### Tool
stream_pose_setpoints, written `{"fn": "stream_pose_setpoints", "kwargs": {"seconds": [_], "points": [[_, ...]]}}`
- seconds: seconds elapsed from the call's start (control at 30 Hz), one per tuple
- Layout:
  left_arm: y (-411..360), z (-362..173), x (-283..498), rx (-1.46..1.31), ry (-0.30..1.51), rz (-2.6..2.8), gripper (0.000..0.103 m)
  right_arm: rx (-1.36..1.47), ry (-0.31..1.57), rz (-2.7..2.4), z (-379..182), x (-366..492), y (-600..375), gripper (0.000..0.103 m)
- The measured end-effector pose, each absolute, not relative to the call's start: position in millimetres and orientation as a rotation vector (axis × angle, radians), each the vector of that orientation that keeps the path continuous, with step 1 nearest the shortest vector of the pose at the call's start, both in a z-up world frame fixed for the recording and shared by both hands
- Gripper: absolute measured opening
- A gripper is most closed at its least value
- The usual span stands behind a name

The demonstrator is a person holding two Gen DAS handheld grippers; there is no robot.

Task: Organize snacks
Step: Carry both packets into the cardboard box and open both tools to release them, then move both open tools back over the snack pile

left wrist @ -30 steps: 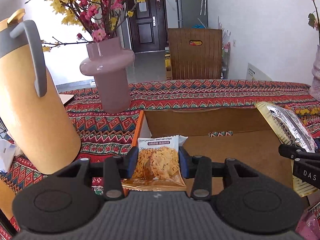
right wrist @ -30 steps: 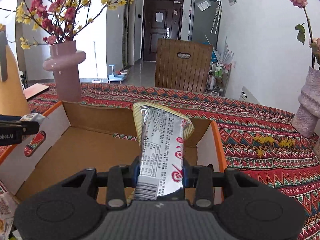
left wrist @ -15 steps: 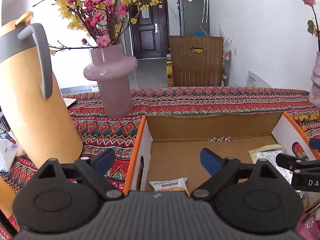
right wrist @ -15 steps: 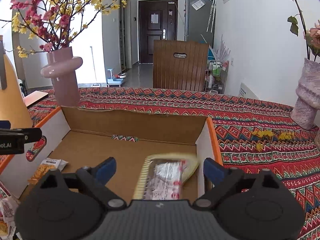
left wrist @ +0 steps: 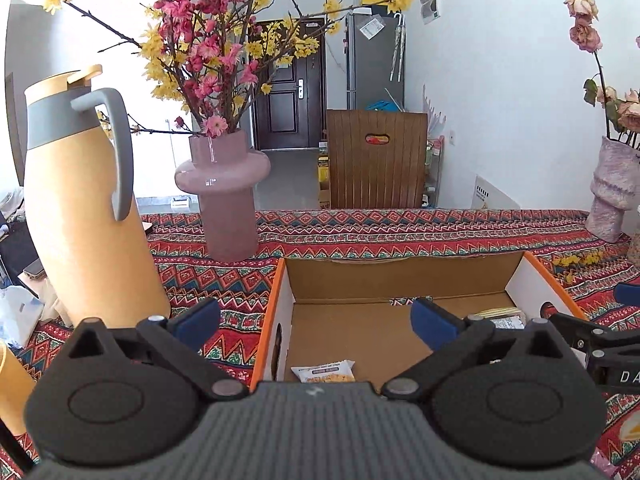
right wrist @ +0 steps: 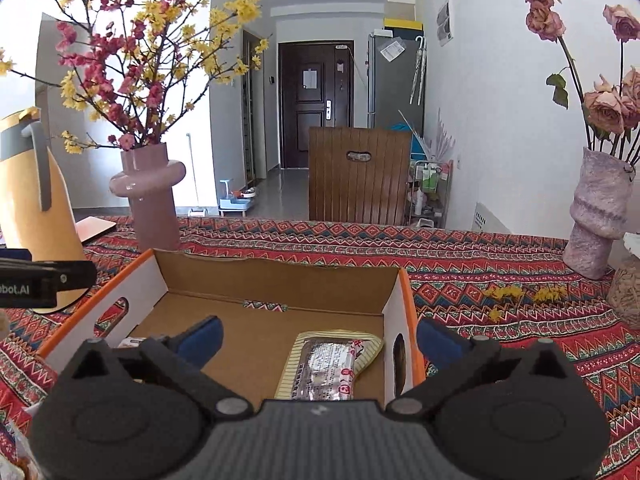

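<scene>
**Two snack packets lie in the cardboard box, both grippers spread wide**

The orange crisp packet (left wrist: 324, 372) shows only its top edge in the left wrist view; the gripper body hides the rest, and its print is too small to read. The silver packet (right wrist: 330, 366) with a yellow striped border is cut off at its near end in the right wrist view.

The cardboard box (right wrist: 276, 276), open-topped with orange rims and white sides, sits on a tabletop (right wrist: 480, 256) covered by a red patterned cloth. Left of the box stand a pink vase (left wrist: 230, 196) of blossom branches and a tan thermos jug (left wrist: 80, 216); right of it a mottled vase (right wrist: 600, 216) of roses. Beyond the box are a wooden chair back and a dark door.

The crisp packet lies by the box's left wall, the silver packet by its right wall. The left gripper (left wrist: 316, 320) and right gripper (right wrist: 318, 338) have just been opening; both stand wide, nothing between their jaws.
</scene>
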State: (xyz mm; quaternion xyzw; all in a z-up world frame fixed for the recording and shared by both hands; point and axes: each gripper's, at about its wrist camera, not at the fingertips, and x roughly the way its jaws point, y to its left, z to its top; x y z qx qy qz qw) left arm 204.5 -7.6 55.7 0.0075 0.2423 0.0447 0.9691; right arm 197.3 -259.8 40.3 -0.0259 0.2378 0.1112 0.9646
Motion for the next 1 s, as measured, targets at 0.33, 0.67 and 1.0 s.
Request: {"fn": "stream_pose_setpoints", "kwargs": {"seconds": [0.33, 0.67, 1.0], "points": [[-7.8, 66.3, 154.4, 0.02, 0.423, 0.048, 0.103, -0.043, 0.398, 0.268, 57.2, 137.8, -265.1, 0.103], [-2.5, 61.9, 113.2, 0.012, 0.406, 0.027, 0.103, -0.023, 0.378, 0.281, 52.1, 91.9, -278.7, 0.103], [22.6, 39.7, 72.7, -0.004, 0.426, 0.056, 0.103, -0.01, 0.347, 0.245, 42.7, 53.4, -299.2, 0.103]]}}
